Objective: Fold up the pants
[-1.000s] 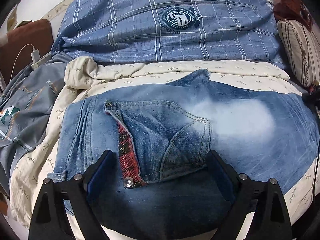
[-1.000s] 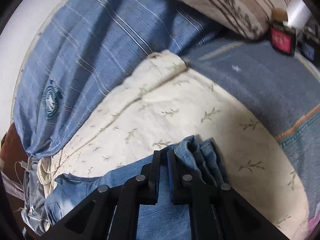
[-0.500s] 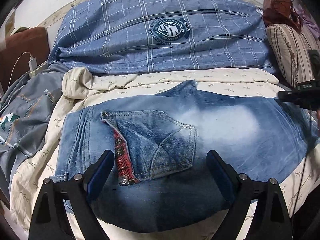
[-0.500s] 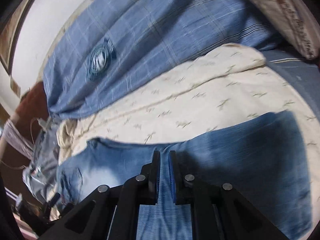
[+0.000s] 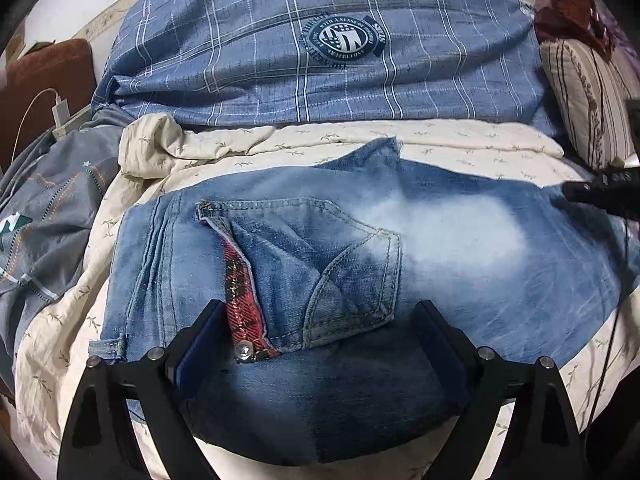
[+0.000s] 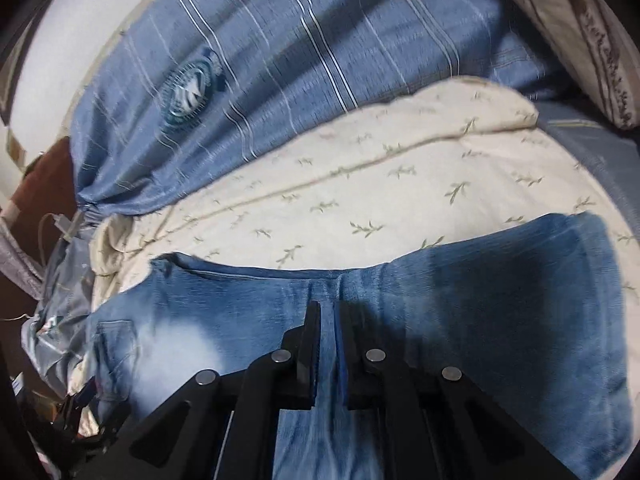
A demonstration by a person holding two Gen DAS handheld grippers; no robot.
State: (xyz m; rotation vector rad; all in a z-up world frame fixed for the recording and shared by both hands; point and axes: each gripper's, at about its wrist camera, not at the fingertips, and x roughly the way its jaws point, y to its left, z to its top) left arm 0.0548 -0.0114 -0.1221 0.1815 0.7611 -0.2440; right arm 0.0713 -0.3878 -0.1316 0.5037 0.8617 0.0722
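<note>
**Jeans laid out on the bed, set up the next fold**

Jeans [image 5: 440,248] spread flat across the cream leaf-print sheet [image 6: 360,184], waistband end left, legs running right. Left gripper [image 5: 320,344] is wide apart, holding nothing, jaws straddling the back pocket [image 5: 320,272] and its snap button [image 5: 243,347] at the near edge. Right gripper [image 6: 329,344] is nearly closed over the leg part; whether it pinches denim, cannot tell. Seen from the left wrist view it sits at the far right over the leg. Blue plaid duvet [image 5: 320,60] bunched at the far side, striped pillow [image 5: 592,96] far right. Judgement: grab both layers at the near edge, lift evenly, keep the seam straight, smooth the pocket flap first so the fold won't lump
</note>
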